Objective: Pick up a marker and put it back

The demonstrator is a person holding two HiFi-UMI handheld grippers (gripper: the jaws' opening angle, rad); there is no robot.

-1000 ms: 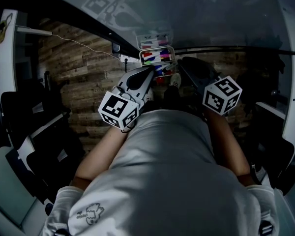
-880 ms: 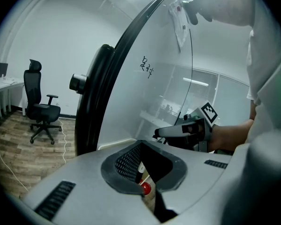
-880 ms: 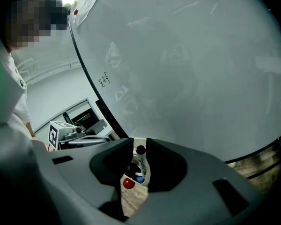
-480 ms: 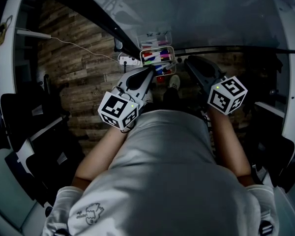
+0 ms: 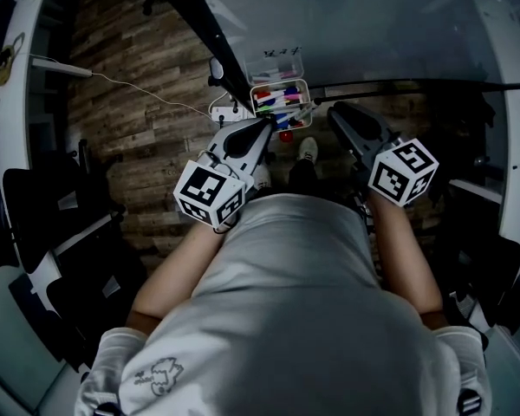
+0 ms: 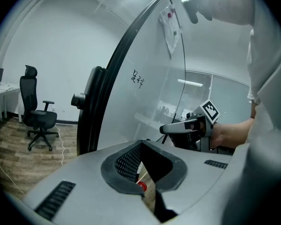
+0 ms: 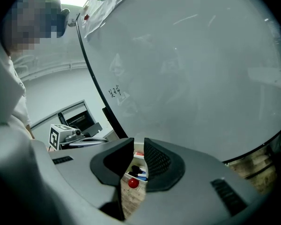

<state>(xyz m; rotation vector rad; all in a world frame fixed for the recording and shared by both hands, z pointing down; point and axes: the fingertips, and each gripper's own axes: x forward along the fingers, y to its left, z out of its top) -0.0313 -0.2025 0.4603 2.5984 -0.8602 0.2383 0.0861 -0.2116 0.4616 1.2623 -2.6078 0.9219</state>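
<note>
A whiteboard [image 5: 373,24] stands over a wooden plank floor [image 5: 147,137], with office chairs [image 6: 37,111] off to the left. At the board's lower edge hangs a small tray [image 5: 308,104] holding the markers [image 5: 277,99], a mixed bundle of colours. They lie on their sides, long axes roughly along the board's edge. A red ball [image 5: 285,135] shows just below the tray.

Neither gripper holds anything. The left gripper [image 5: 269,125] points at the tray's near-left corner. Its jaws are a little apart, and only floor and the red ball show through the gap. The right gripper [image 5: 334,111] sits just off the tray's right end, jaws also slightly spread. Its own view looks down between them onto the markers and the ball.

No marker has been picked yet. Both tips are near the tray, ahead of the person and between the two grippers. The right one looks better lined up, since the markers already sit in its gap. It comes at them from the end, though, so it would likely need to turn across a marker's length and spread wider before closing.
</note>
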